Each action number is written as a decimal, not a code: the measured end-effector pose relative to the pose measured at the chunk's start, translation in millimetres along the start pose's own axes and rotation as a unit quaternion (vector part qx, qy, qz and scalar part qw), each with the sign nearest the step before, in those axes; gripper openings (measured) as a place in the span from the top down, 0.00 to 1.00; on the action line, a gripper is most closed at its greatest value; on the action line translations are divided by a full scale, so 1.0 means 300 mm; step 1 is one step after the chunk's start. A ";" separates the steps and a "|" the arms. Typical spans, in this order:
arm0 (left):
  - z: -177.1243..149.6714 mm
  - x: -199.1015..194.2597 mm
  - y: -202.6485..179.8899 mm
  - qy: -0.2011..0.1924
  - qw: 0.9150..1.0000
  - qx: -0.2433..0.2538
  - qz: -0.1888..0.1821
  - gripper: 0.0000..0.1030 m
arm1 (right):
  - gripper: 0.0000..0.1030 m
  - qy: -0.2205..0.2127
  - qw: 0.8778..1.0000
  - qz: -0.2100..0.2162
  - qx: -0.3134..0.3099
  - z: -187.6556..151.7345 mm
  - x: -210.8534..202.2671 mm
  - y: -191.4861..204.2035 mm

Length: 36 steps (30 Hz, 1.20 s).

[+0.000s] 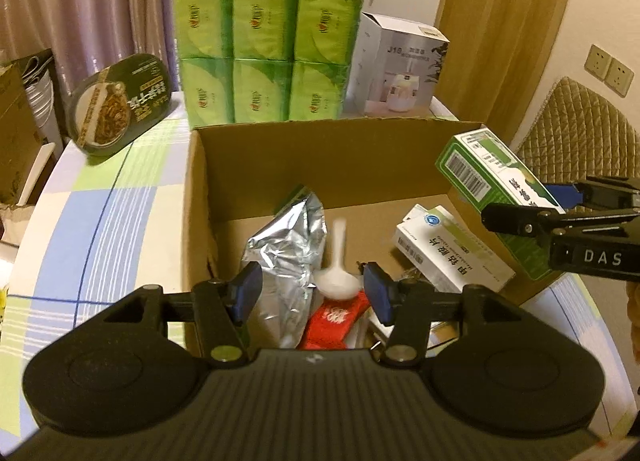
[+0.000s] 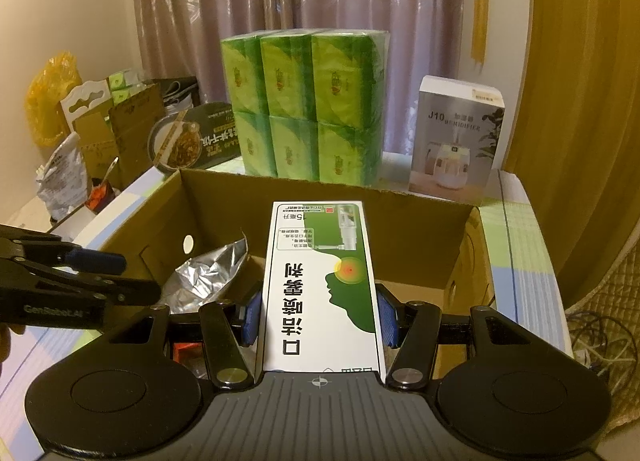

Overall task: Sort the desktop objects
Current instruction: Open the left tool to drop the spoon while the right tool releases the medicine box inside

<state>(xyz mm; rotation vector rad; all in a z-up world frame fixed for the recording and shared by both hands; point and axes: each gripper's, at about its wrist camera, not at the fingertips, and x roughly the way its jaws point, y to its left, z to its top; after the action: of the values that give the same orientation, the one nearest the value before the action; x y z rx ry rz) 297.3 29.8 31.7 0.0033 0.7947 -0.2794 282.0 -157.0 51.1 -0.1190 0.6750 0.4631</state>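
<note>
An open cardboard box [image 1: 320, 127] [image 2: 320, 185] sits on the checked tablecloth. In it lie a silver foil pouch [image 1: 284, 245] [image 2: 208, 273], a red packet [image 1: 334, 321] and a white medicine box [image 1: 448, 253]. My left gripper [image 1: 311, 285] [image 2: 100, 273] stands open over the box's near side. A blurred white plastic spoon [image 1: 338, 277] shows between its blue pads, and neither pad touches it. My right gripper [image 2: 320, 313] [image 1: 560, 201] is shut on a green and white spray carton [image 2: 320, 281] [image 1: 492, 181], held over the box's right side.
Behind the box stand a green tissue multipack [image 1: 268, 49] [image 2: 308, 109], a white humidifier carton [image 1: 400, 69] [image 2: 456, 137] and a dark noodle bowl [image 1: 120, 101] [image 2: 188, 141] tipped on edge. Bags and cartons crowd the far left [image 2: 80, 133]. A quilted chair [image 1: 580, 133] is on the right.
</note>
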 end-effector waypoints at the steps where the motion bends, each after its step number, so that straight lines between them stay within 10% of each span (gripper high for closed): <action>1: -0.003 -0.006 0.005 -0.001 1.000 -0.003 0.001 0.51 | 0.49 0.001 1.000 0.000 0.000 -0.002 0.001 0.001; 8: -0.020 -0.039 0.014 -0.009 1.000 -0.005 0.002 0.51 | 0.49 0.006 1.000 0.004 0.001 -0.005 0.012 0.009; 10: -0.023 -0.042 0.011 -0.010 1.000 -0.004 0.002 0.51 | 0.72 0.009 1.000 0.010 -0.002 0.000 0.021 0.017; 36: -0.079 -0.092 -0.036 -0.011 1.000 -0.007 -0.024 0.41 | 0.71 0.022 1.000 0.009 0.008 -0.091 -0.097 0.001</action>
<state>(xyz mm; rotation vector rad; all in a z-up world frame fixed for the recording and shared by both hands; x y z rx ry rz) 259.6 28.6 35.6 -0.0310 0.7745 -0.3187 246.3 -174.7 48.0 -0.1082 0.7240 0.4740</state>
